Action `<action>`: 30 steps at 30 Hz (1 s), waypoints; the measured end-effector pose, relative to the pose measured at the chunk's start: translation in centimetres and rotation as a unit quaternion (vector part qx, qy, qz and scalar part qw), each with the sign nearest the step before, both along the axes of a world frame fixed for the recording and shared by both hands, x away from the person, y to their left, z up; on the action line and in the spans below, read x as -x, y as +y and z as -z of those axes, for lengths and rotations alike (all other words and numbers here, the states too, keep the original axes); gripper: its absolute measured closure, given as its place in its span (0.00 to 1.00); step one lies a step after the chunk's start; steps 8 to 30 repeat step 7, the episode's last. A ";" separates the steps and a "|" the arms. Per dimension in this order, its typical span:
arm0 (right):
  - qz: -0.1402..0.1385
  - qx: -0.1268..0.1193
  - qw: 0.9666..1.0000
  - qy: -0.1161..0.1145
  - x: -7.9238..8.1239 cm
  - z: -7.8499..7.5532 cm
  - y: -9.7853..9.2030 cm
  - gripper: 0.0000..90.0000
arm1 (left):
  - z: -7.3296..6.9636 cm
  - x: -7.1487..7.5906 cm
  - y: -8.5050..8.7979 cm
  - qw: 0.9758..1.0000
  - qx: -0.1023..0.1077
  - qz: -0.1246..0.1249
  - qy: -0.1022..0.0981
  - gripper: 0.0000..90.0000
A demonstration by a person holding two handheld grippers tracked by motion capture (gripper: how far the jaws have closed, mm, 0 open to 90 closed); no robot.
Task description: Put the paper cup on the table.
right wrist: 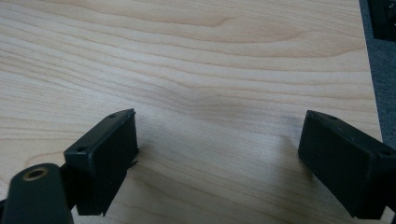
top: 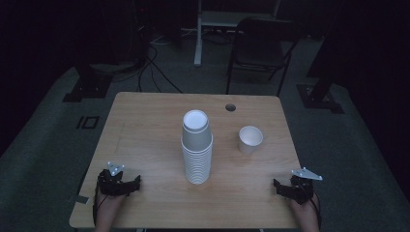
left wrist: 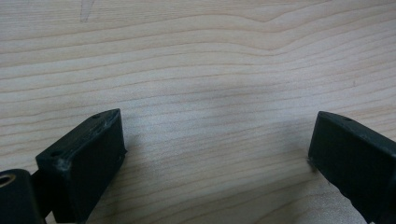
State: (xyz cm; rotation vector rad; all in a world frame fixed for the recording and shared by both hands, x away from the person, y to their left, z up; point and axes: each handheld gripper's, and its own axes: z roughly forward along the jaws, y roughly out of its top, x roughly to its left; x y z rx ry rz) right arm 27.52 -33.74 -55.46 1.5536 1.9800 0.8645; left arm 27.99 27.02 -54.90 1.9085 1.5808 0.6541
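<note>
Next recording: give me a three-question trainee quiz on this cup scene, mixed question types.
1. True or false: the single paper cup stands upright, apart from the stack of paper cups.
2. The left tongs are: A) open, B) shut on a cup.
3. Which tongs sit nearer the single paper cup?

Key
1. True; its open mouth faces up, with bare wooden table between it and the stack.
2. A; nothing between the jaws.
3. The right tongs.

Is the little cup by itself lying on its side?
No, the single cup stands upright with its open mouth facing up, on the table to the right of the tall stack of cups.
</note>
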 end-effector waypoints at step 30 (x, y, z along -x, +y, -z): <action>0.001 0.000 1.000 0.000 0.0 0.0 0.0 0.12 | 0.0 0.0 0.0 1.000 0.000 -0.001 0.000 0.05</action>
